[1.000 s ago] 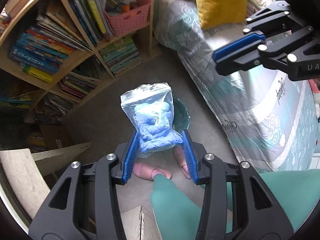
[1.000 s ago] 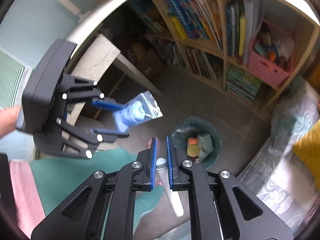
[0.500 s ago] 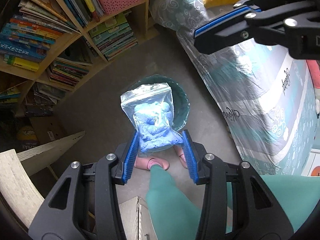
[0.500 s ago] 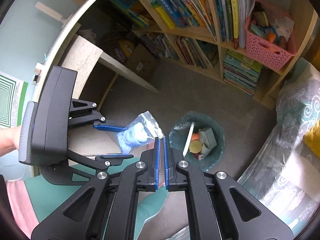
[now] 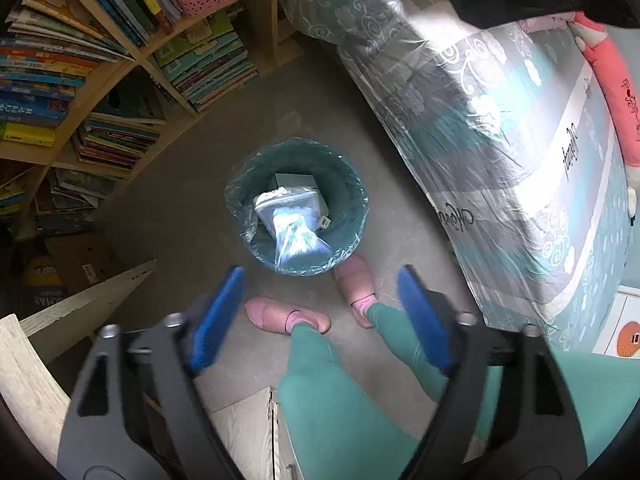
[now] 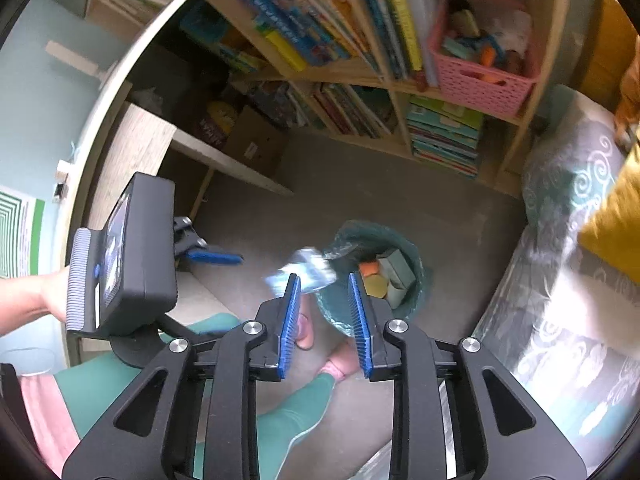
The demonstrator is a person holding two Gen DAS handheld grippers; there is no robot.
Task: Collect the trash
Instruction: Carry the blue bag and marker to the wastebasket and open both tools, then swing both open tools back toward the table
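A clear zip bag of blue stuff (image 5: 294,226) drops, blurred, over the mouth of the teal lined bin (image 5: 240,196), free of any pad. My left gripper (image 5: 320,312) hangs straight above the bin, its jaws opening wide with nothing between them. In the right wrist view the bag (image 6: 306,270) is a blur in the air at the near-left rim of the bin (image 6: 348,232). My right gripper (image 6: 324,320) is opening, and its jaws are a little apart and empty. The left gripper's blue pad (image 6: 216,258) shows to the left. A box and orange and yellow scraps lie in the bin.
A person's green-trousered legs and pink slippers (image 5: 280,316) stand right beside the bin. A bookshelf (image 5: 120,40) with a pink basket (image 6: 480,76) lines the back. A bed with a patterned cover (image 5: 520,140) is on the right, a wooden desk (image 6: 132,152) and cardboard box on the left.
My left jaws have sprung apart and the bag of blue stuff has fallen from them toward the bin. The right jaws, earlier nearly together, have parted. Both grippers sit lower over the bin.
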